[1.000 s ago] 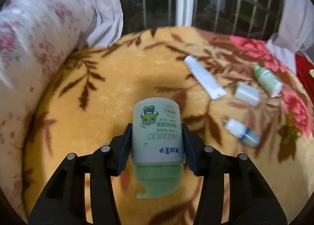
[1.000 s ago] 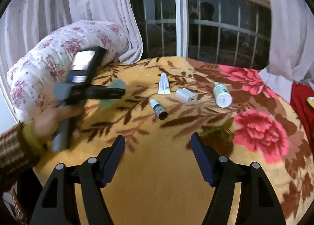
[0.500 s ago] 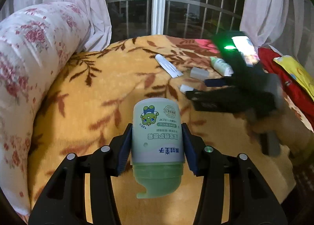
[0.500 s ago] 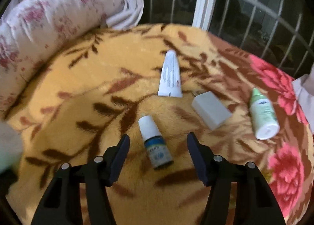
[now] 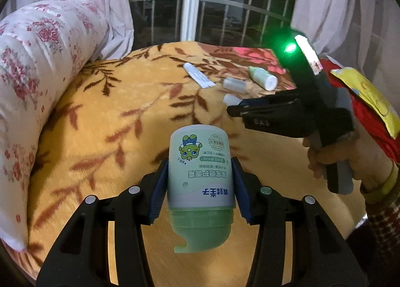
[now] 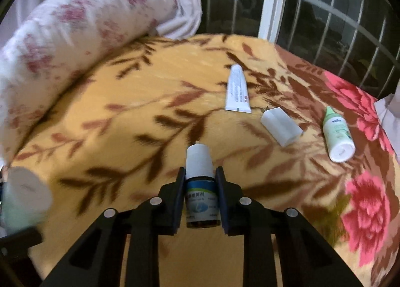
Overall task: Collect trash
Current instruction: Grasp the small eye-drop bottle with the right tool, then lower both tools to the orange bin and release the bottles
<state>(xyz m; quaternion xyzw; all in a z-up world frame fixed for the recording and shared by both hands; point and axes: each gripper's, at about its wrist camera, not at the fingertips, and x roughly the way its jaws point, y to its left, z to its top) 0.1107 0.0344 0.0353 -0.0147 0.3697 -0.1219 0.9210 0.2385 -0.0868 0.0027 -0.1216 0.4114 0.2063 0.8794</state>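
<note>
Your left gripper (image 5: 200, 187) is clamped on the green cream jar (image 5: 201, 174), held lid-down at centre frame of the left wrist view. Your right gripper (image 6: 200, 194) is closed around the small dropper bottle (image 6: 200, 187), at lower centre of the right wrist view, low over the floral blanket (image 6: 125, 124). Risks: the dropper bottle is narrow and smooth, gripped on its label, so a quick swing may let it slip. The jar overhangs your pads and could tilt out. The ointment tube (image 6: 237, 91), white box (image 6: 280, 126) and green-capped bottle (image 6: 337, 134) remain uncollected at right of frame.
</note>
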